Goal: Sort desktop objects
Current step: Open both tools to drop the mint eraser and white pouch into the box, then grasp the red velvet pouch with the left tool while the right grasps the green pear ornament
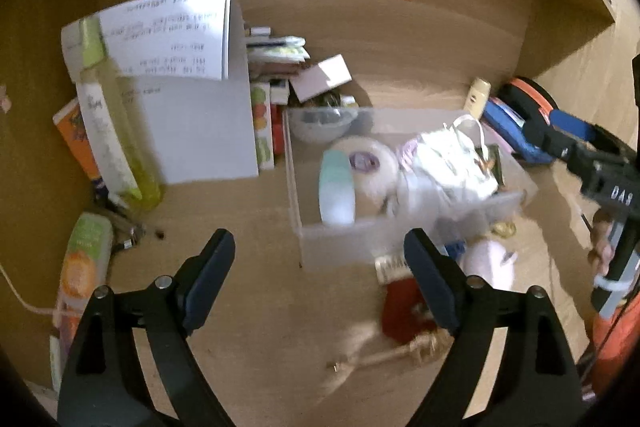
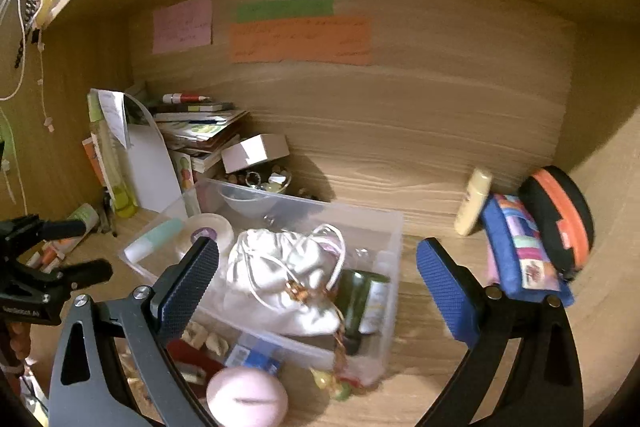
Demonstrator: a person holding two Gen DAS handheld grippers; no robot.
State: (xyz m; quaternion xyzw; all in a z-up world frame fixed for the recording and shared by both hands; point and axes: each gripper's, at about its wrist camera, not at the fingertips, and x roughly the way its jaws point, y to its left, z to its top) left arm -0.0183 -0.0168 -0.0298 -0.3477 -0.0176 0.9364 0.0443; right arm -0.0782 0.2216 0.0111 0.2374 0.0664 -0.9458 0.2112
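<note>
Two grippers hang over a messy wooden desk [image 2: 432, 327], and both have their jaws spread wide with nothing between them.

Straight ahead of the left gripper [image 1: 320, 259] sits a clear plastic box [image 1: 344, 243]. Its front wall is just past the jaw tips. Inside the box lie a white cloth bag [image 1: 444, 163], a roll of white tape [image 1: 370, 163] and a pale green tube [image 1: 337, 187]. Beside the right-hand jaw of this gripper, a pink round thing [image 1: 490, 263] and something red [image 1: 402, 311] lie on the desk, partly hidden behind the jaw. A thin beaded string [image 1: 384, 351] lies under that jaw too, but it is too blurry to name. Off past the left-hand jaw stand a tall yellow-green bottle [image 1: 120, 131] and a white sheet of paper [image 1: 200, 127], with a stack of books [image 1: 276, 67] behind them.

The right gripper [image 2: 316, 259] sits low over the same clear plastic box [image 2: 380, 307], with the white cloth bag [image 2: 280, 283] between its jaws. A dark green bottle [image 2: 360, 303] is tucked behind the bag. The pink round thing [image 2: 248, 395] lies close under the left-hand jaw. Past the right-hand jaw a blue pouch [image 2: 520, 251] leans on an orange and black case [image 2: 560, 219], with a cream tube [image 2: 474, 201] beside them. Three coloured notes [image 2: 300, 41] are stuck on the back wall, and their writing is too small to read.
</note>
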